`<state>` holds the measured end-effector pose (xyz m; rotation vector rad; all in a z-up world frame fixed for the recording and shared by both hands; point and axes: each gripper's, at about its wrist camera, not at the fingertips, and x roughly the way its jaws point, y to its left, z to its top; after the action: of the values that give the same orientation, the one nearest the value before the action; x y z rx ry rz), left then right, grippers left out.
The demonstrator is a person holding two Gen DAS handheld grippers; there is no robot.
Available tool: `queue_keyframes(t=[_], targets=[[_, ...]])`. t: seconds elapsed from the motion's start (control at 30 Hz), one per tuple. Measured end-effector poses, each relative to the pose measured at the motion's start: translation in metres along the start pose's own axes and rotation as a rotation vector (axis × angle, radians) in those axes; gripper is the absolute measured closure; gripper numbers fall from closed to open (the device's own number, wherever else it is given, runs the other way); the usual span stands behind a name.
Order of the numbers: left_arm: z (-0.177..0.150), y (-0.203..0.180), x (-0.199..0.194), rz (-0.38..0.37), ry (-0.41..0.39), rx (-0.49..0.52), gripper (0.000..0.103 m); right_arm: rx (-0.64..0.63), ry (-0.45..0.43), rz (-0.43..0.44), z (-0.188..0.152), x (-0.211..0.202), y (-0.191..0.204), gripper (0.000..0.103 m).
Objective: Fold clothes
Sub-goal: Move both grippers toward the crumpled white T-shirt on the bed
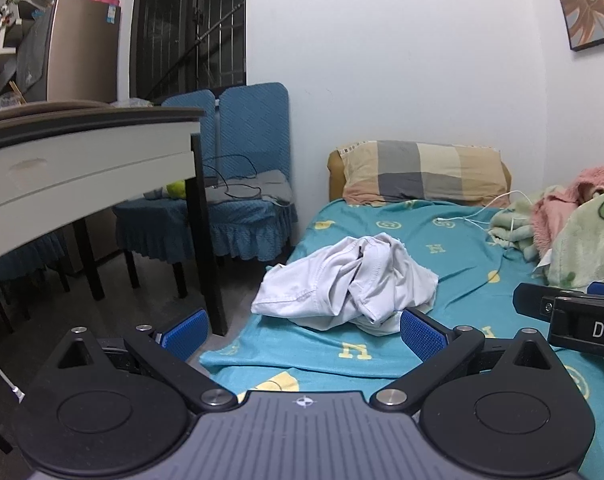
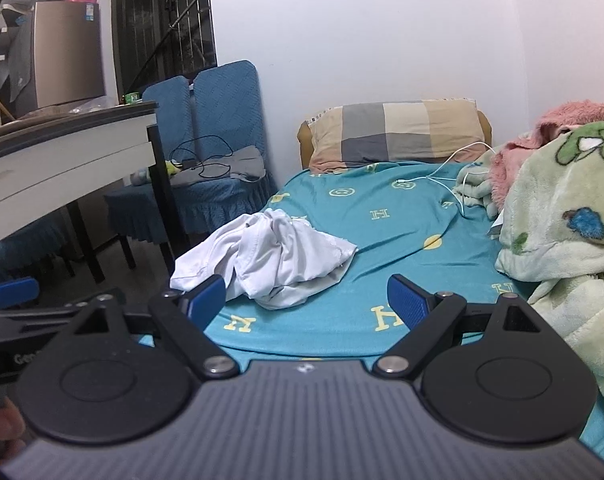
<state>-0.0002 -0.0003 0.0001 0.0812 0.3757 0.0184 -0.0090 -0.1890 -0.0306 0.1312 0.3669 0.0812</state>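
Observation:
A crumpled white garment (image 1: 344, 282) lies in a heap on the teal bed sheet (image 1: 454, 248), near the bed's left edge. It also shows in the right wrist view (image 2: 270, 258). My left gripper (image 1: 302, 334) is open and empty, just short of the garment. My right gripper (image 2: 307, 304) is open and empty, in front of the garment and slightly to its right. The right gripper shows in the left wrist view (image 1: 570, 312) at the right edge. The left gripper shows in the right wrist view (image 2: 10, 294) at the left edge.
A checked pillow (image 1: 422, 172) lies at the head of the bed. Green and pink fleece blankets (image 2: 562, 216) are piled along the right side. A white charging cable (image 2: 446, 172) lies on the sheet. A white table (image 1: 86, 160) and blue chairs (image 1: 238, 176) stand left of the bed.

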Motion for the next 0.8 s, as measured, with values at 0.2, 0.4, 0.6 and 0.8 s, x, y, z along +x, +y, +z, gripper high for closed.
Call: queue_keyframes(t=[0.2,0.4,0.6,0.8], targets=[[0.005,-0.007,0.006,0.024,0.044,0.011,0.0,0.002,-0.009,0.003,0.0,0.002,0.002,0.014],[0.002,0.0,0.009,0.007,0.031,-0.009,0.0,0.0,0.012,0.012,0.005,0.007,0.002,0.014],[0.001,0.005,0.016,-0.001,0.03,-0.03,0.0,0.009,0.032,0.02,0.002,0.007,0.003,0.014],[0.001,0.006,0.011,-0.001,0.018,-0.029,0.0,0.0,0.043,0.018,0.002,0.007,0.005,0.014]])
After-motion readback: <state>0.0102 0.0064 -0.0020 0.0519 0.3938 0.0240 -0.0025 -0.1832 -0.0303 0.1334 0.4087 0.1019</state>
